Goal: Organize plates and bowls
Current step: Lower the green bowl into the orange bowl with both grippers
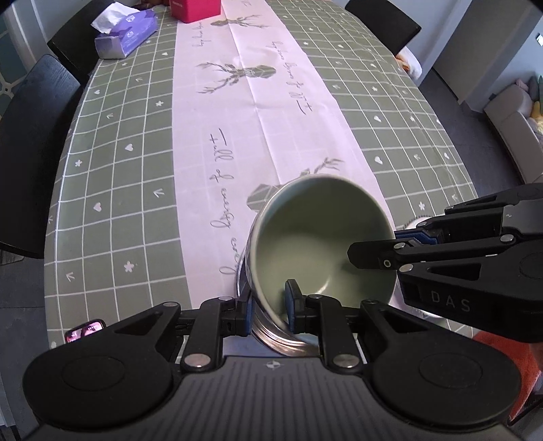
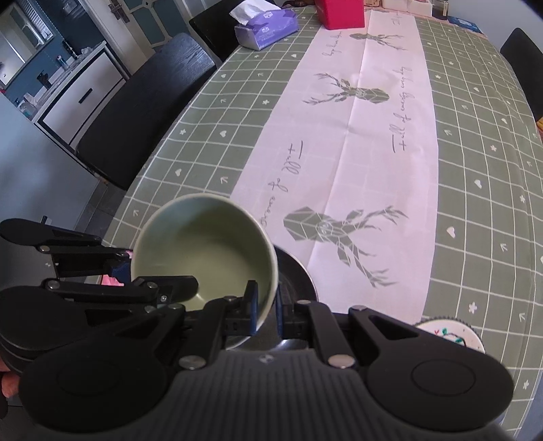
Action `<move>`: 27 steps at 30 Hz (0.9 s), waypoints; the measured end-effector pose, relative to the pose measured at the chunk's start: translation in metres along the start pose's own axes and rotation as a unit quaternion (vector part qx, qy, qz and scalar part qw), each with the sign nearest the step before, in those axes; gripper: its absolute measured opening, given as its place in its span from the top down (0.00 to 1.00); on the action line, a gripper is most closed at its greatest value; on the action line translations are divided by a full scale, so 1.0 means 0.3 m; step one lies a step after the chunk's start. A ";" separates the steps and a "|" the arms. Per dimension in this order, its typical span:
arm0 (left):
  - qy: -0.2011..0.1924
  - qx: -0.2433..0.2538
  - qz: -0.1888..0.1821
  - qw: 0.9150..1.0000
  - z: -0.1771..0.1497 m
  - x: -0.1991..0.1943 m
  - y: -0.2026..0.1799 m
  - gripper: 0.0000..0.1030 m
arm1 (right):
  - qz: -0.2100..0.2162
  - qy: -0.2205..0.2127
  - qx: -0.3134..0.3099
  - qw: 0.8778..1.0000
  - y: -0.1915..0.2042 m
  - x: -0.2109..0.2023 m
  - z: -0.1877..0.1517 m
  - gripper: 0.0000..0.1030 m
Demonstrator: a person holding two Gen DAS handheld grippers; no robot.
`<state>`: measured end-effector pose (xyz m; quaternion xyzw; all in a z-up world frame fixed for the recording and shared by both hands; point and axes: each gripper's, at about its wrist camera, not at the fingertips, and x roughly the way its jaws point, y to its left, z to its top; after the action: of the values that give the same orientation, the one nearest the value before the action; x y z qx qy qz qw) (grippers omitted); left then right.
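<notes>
A pale green bowl hangs tilted above the table, nested in a steel bowl that shows below it. My left gripper is shut on the near rim, one pad inside the green bowl and the other outside the steel wall. My right gripper is shut on the opposite rim of the green bowl, one finger inside and one outside.
The table has a green checked cloth with a white deer runner. A purple tissue box and a red box stand at the far end. A small white patterned plate lies near the front edge. Black chairs line the sides.
</notes>
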<state>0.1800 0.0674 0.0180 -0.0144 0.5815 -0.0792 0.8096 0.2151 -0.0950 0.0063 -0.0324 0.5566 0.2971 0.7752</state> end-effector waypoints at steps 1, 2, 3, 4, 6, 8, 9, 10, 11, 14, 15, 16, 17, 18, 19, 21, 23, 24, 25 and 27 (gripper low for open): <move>0.002 0.002 0.000 1.000 -0.005 0.005 -0.008 0.80 | 0.001 0.002 0.000 1.000 -0.004 0.002 -0.008 0.92; 0.004 0.003 0.000 1.000 -0.009 0.011 -0.013 0.80 | 0.001 0.004 0.001 1.000 -0.009 0.005 -0.016 0.92; 0.007 0.004 -0.001 1.000 -0.011 0.018 -0.017 0.80 | 0.002 0.007 0.004 1.000 -0.016 0.010 -0.023 0.92; 0.010 0.005 -0.001 1.000 -0.013 0.025 -0.021 0.80 | 0.001 0.009 0.005 1.000 -0.020 0.014 -0.027 0.92; 0.018 0.007 -0.002 1.000 -0.018 0.042 -0.029 0.80 | -0.001 0.015 0.005 1.000 -0.027 0.027 -0.036 0.92; 0.027 0.009 -0.003 1.000 -0.024 0.060 -0.034 0.80 | -0.002 0.024 0.004 1.000 -0.030 0.040 -0.049 0.92; 0.031 0.010 -0.002 0.999 -0.027 0.068 -0.035 0.80 | -0.002 0.028 0.004 1.000 -0.031 0.046 -0.054 0.92; 0.035 0.010 -0.002 0.999 -0.030 0.076 -0.035 0.80 | -0.001 0.032 0.003 0.999 -0.032 0.053 -0.058 0.92; 0.040 0.011 -0.001 0.999 -0.033 0.084 -0.035 0.80 | 0.000 0.036 0.002 0.999 -0.032 0.062 -0.062 0.92; 0.049 0.013 0.005 0.999 -0.036 0.106 -0.035 0.80 | 0.000 0.046 0.000 0.999 -0.031 0.089 -0.067 0.91; 0.053 0.013 0.007 0.998 -0.036 0.113 -0.035 0.80 | 0.000 0.049 -0.001 0.999 -0.030 0.099 -0.067 0.91; 0.056 0.014 0.008 0.998 -0.036 0.119 -0.035 0.80 | 0.000 0.052 -0.001 0.999 -0.030 0.108 -0.068 0.91; 0.060 0.014 0.010 0.998 -0.035 0.126 -0.034 0.79 | 0.000 0.054 -0.001 0.999 -0.030 0.117 -0.069 0.91; 0.063 0.015 0.012 0.998 -0.035 0.132 -0.033 0.79 | 0.001 0.055 -0.001 0.998 -0.032 0.125 -0.069 0.91; 0.065 0.017 0.014 0.998 -0.033 0.137 -0.033 0.79 | 0.002 0.057 0.000 0.998 -0.034 0.134 -0.069 0.91; 0.067 0.020 0.019 0.997 -0.030 0.145 -0.032 0.79 | 0.007 0.058 0.001 0.998 -0.039 0.149 -0.069 0.91; 0.069 0.023 0.023 0.997 -0.027 0.152 -0.032 0.79 | 0.012 0.058 0.003 0.998 -0.046 0.162 -0.066 0.91; 0.069 0.023 0.024 0.997 -0.026 0.156 -0.031 0.79 | 0.014 0.058 0.005 0.998 -0.051 0.169 -0.064 0.91; 0.069 0.024 0.025 0.997 -0.025 0.159 -0.031 0.79 | 0.015 0.057 0.006 0.998 -0.055 0.173 -0.063 0.91; 0.069 0.026 0.027 0.997 -0.023 0.164 -0.030 0.79 | 0.016 0.055 0.006 0.998 -0.058 0.177 -0.059 0.91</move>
<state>0.1877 0.0518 -0.0294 0.0276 0.6336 -0.0735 0.7697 0.2196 -0.0935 -0.0522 -0.0354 0.6007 0.3036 0.7388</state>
